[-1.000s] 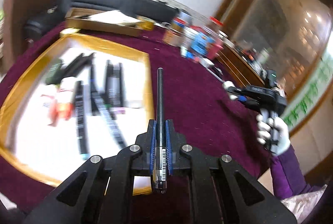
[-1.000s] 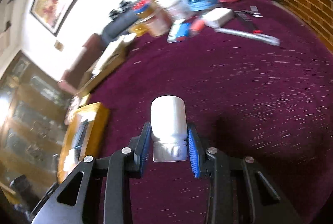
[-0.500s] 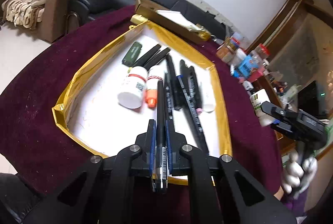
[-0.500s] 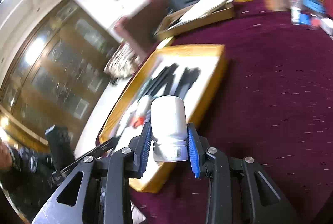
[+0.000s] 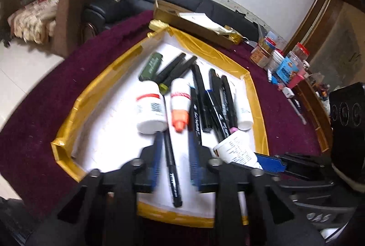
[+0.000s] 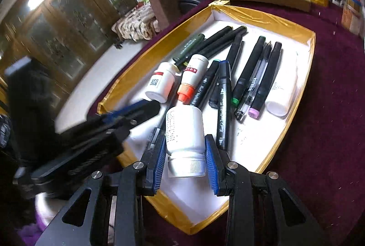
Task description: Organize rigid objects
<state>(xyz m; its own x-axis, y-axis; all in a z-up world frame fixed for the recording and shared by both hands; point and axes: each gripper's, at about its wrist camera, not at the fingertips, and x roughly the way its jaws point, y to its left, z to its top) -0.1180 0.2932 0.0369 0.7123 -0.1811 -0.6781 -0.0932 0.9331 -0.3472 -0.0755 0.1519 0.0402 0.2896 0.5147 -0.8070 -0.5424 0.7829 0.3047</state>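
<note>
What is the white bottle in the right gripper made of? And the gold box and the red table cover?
White bottle: likely smooth plastic, faintly glossy, with a ridged cap. Gold box: probably cardboard, its rim wrapped in shiny gold tape that wrinkles and reflects light. Red table cover: looks like velvety fabric, matte and fuzzy with lint specks.

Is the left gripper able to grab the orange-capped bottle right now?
Probably yes. The left gripper is open, its jaws having just opened off the black pen lying between them in the tray. The orange-capped bottle lies just ahead, uncovered, though pens crowd its right side.
</note>
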